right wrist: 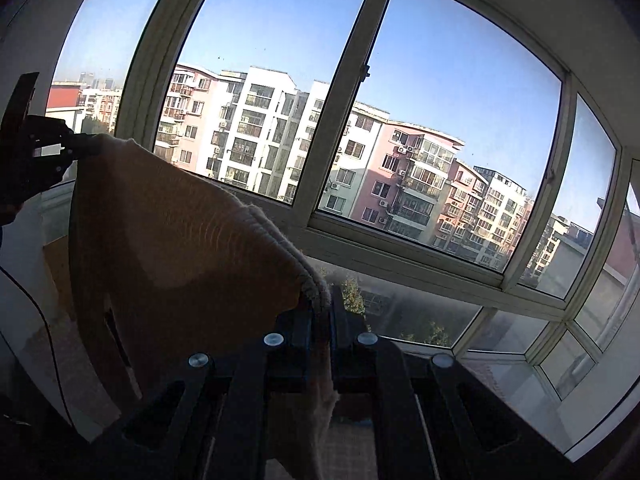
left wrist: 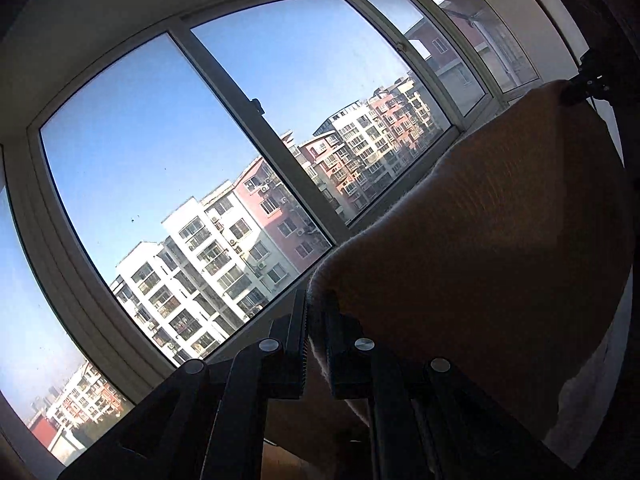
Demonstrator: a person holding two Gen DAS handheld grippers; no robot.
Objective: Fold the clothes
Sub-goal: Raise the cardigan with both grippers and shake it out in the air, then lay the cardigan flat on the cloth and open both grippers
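Observation:
A tan knitted garment (left wrist: 500, 248) with a ribbed pale edge hangs stretched in the air between my two grippers. My left gripper (left wrist: 318, 320) is shut on one corner of its edge. My right gripper (right wrist: 320, 312) is shut on the other corner. In the left wrist view the right gripper (left wrist: 580, 88) shows at the far top right, pinching the cloth. In the right wrist view the left gripper (right wrist: 80, 146) shows at the left, pinching the garment (right wrist: 180, 248). The lower part of the garment hangs out of sight.
Both cameras face a large window with pale frames (left wrist: 256, 120) (right wrist: 348, 92), with apartment blocks and blue sky outside. A white sill (right wrist: 400, 260) runs below it. A white rounded object (right wrist: 28, 320) and a brownish surface lie at the lower left.

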